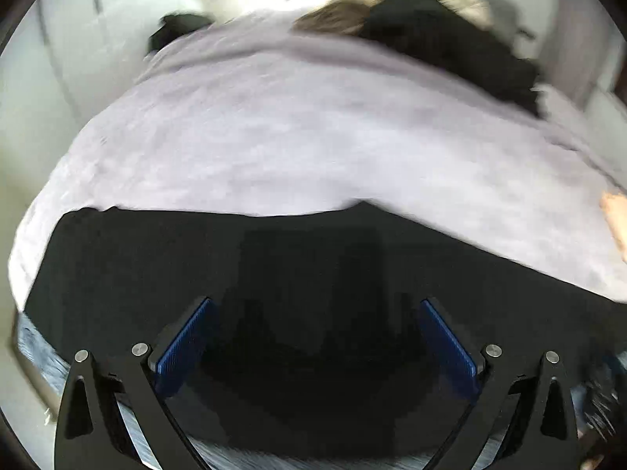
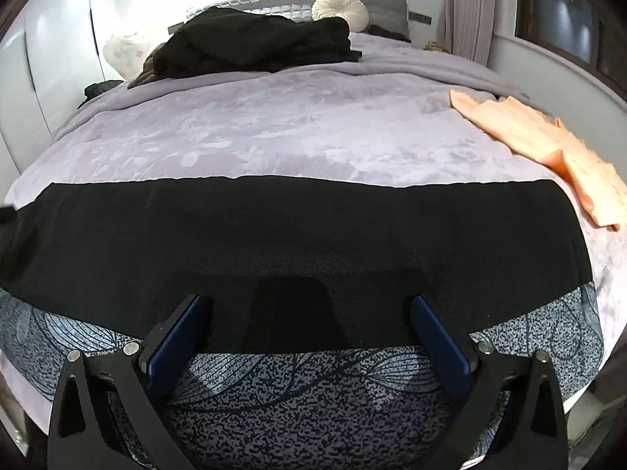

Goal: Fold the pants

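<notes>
Black pants (image 2: 298, 231) lie flat in a long band across the near end of the bed, left to right. In the right wrist view my right gripper (image 2: 307, 303) hangs over their near edge, jaws wide open, nothing between the blue pads (image 2: 172, 346). The left wrist view is blurred. There the same black pants (image 1: 274, 274) fill the lower half, and my left gripper (image 1: 315, 305) stands open above them with its blue pads (image 1: 182, 346) far apart and nothing held.
The bed carries a lilac blanket (image 2: 294, 129) and a patterned grey sheet (image 2: 298, 399) at its near edge. A heap of dark clothes (image 2: 254, 45) sits at the far end by a round cushion (image 2: 340, 6). A peach garment (image 2: 548, 145) lies at the right.
</notes>
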Tool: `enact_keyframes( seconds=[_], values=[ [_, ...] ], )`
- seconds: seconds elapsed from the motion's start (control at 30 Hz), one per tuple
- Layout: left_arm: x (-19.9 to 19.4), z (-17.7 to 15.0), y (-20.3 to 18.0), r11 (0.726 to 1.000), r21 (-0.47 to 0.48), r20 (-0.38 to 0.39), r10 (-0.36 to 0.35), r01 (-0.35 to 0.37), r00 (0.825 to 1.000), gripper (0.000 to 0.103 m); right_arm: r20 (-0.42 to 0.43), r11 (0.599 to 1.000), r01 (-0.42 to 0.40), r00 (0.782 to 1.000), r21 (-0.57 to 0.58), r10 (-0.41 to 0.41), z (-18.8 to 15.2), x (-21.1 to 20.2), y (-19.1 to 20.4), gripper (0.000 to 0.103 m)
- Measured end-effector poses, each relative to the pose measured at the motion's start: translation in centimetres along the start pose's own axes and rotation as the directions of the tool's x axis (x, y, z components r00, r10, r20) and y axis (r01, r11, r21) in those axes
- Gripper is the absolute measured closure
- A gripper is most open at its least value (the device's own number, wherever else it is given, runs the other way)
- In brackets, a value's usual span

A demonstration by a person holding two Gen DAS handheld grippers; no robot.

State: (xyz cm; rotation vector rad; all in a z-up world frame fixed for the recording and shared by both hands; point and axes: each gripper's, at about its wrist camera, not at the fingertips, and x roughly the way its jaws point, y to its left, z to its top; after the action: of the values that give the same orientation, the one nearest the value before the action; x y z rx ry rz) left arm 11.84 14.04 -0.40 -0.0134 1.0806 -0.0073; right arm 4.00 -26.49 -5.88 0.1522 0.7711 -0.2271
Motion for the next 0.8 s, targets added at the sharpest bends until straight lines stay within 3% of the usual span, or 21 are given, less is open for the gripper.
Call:
enact_keyframes(
  seconds=[0.07,0.13,0.2,0.27,0.33,0.4,0.47,0.5,0.57,0.6,0.67,0.73,0.8],
  values=[
    [2.6,0.0,4.3,0.996,-0.081,-0.08,0.033,-0.04,0.996,0.0,-0.009,1.0,-0.007,1.0,-0.003,0.007,0.2,0.0,-0.1,0.0],
    [2.4,-1.0,7.9,0.991,-0.115,-0.045,0.066,-0.071,0.997,0.0,-0.009,1.0,-0.016,1.0,-0.008,0.016,0.2,0.0,-0.2,0.0],
    [1.3,-2.0,10.0,0.994,-0.102,-0.004,0.042,-0.042,0.999,0.0,0.002,1.0,-0.02,1.0,-0.014,0.02,0.1,0.0,-0.3,0.0],
    [0.7,-3.0,11.3,0.981,-0.084,0.012,0.174,-0.173,0.985,0.0,0.007,1.0,-0.018,1.0,-0.015,0.018,0.0,0.1,-0.2,0.0],
    [0.4,-3.7,13.0,0.99,-0.118,0.016,0.08,-0.078,0.997,0.0,0.002,1.0,-0.018,1.0,-0.015,0.018,0.2,0.2,-0.2,0.0],
    [0.0,-3.8,13.0,0.99,-0.12,0.02,0.081,-0.078,0.997,0.0,-0.011,1.0,-0.017,1.0,-0.015,0.017,0.4,0.3,-0.2,0.0],
    [-0.5,-3.6,11.8,0.983,-0.128,0.006,0.134,-0.132,0.991,0.0,-0.036,1.0,-0.016,0.999,-0.022,0.015,0.6,0.4,-0.2,0.0],
    [-1.1,-3.7,10.7,0.986,-0.122,0.013,0.115,-0.113,0.993,0.0,-0.065,1.0,-0.013,0.998,-0.025,0.011,1.0,0.3,-0.1,0.0],
    [-2.9,-3.9,7.6,0.994,-0.111,0.053,0.02,-0.014,0.998,0.0,-0.173,1.0,-0.019,0.985,-0.002,0.018,2.2,0.1,0.3,0.0],
    [-3.6,-4.1,5.7,0.995,-0.09,0.067,-0.037,0.043,0.997,0.0,-0.202,0.998,-0.067,0.977,0.012,0.068,2.8,-0.2,0.6,0.0],
    [-4.5,-4.4,0.6,0.992,0.013,0.066,-0.125,0.124,0.99,0.0,-0.176,0.984,-0.18,0.968,0.014,0.179,3.6,-1.5,2.0,0.0],
    [-5.1,-4.7,-4.1,0.984,0.108,0.074,-0.151,0.143,0.986,0.0,-0.138,0.975,-0.22,0.967,-0.038,0.213,4.1,-2.7,4.4,0.0],
    [-4.5,-5.1,-6.7,0.973,0.141,0.042,-0.189,0.182,0.981,0.0,-0.165,0.961,-0.253,0.958,-0.114,0.233,4.4,-2.6,7.3,0.0]
  ],
)
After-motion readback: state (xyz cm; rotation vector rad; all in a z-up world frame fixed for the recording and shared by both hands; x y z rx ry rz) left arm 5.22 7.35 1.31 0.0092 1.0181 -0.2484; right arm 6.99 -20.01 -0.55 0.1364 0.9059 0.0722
